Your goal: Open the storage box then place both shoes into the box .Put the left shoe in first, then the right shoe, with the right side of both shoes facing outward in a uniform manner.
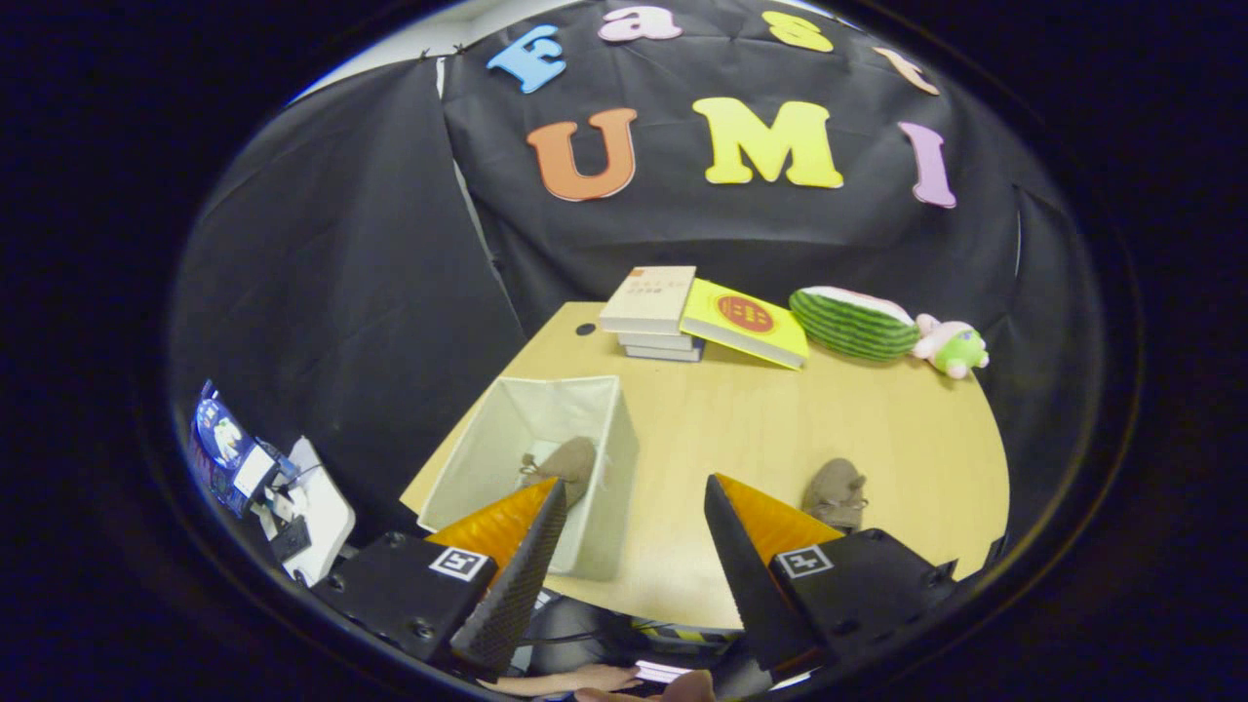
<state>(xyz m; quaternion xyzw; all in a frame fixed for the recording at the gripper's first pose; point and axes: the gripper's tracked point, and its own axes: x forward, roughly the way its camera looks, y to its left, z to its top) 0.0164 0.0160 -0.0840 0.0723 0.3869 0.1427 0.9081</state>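
An open pale fabric storage box [515,421] stands on the left part of the wooden table [877,439]. One brown shoe [565,464] lies inside it, near its near right corner, just beyond my left finger. The other brown shoe [836,493] sits on the table top, just beyond my right finger. My gripper [634,502] is held high above the table's near edge, open, with nothing between its fingers.
At the back of the table are a stack of books [651,314], a yellow book [744,323] leaning on it, a watermelon-slice plush [853,322] and a small pink-and-green plush toy [952,347]. A person's hand [585,680] shows below the fingers. Devices [263,478] sit off the table's left.
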